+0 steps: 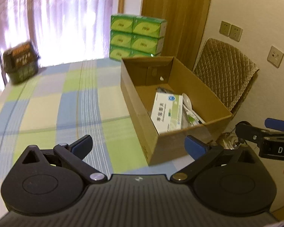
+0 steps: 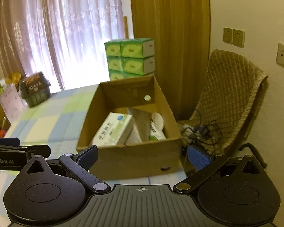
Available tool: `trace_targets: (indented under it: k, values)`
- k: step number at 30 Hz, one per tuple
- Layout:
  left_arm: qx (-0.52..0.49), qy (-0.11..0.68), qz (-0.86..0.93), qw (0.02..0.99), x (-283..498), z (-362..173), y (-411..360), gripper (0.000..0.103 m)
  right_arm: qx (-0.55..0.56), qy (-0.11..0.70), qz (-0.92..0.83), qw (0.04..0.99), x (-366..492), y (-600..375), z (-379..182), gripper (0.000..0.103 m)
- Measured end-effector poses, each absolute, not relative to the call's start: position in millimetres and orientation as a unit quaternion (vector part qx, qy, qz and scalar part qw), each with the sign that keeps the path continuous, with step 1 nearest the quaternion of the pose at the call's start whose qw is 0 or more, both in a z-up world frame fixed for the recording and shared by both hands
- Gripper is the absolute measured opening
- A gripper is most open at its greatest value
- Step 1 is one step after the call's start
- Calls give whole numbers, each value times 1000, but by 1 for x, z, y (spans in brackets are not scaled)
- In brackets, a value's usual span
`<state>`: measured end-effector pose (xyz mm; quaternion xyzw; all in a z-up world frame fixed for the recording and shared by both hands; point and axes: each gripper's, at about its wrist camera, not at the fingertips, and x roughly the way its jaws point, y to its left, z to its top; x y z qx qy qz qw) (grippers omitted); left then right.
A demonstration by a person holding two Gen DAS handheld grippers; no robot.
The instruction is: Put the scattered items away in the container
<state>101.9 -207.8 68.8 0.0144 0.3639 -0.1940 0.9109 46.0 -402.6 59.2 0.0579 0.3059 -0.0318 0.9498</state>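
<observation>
Both the left gripper (image 1: 139, 144) and right gripper (image 2: 142, 155) hang with fingers spread wide, empty, just before the cardboard box (image 2: 126, 157). The white medicine carton (image 2: 114, 130) lies inside it beside a plastic spoon (image 2: 158, 120); light, stiff, crushable card, best pinched across its narrow sides.

— what do we see past the bed?
— we see a stack of green tissue boxes (image 1: 137, 37) against the wooden door (image 1: 177, 17), with pale curtains (image 1: 56, 19) glowing to their left.
— and on the checked bedspread (image 1: 53, 102)?
— we see a dark box (image 1: 20, 62) at its far corner, too blurred to read.
— to the right?
— a chair with a quilted cover (image 2: 234, 94), tangled cables (image 2: 200, 130) on its seat, and wall sockets (image 2: 233, 36) above.
</observation>
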Motion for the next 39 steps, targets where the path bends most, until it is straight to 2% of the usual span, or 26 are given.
trace_targets:
  k: [13,39]
  values:
    - [0,389,-185,902,76,73,-210,102,50,322,-21,945,16,-399,65,103]
    - [3,396,-172,902,68,73,-218,102,26,345,-16,938,19,-387,75,103]
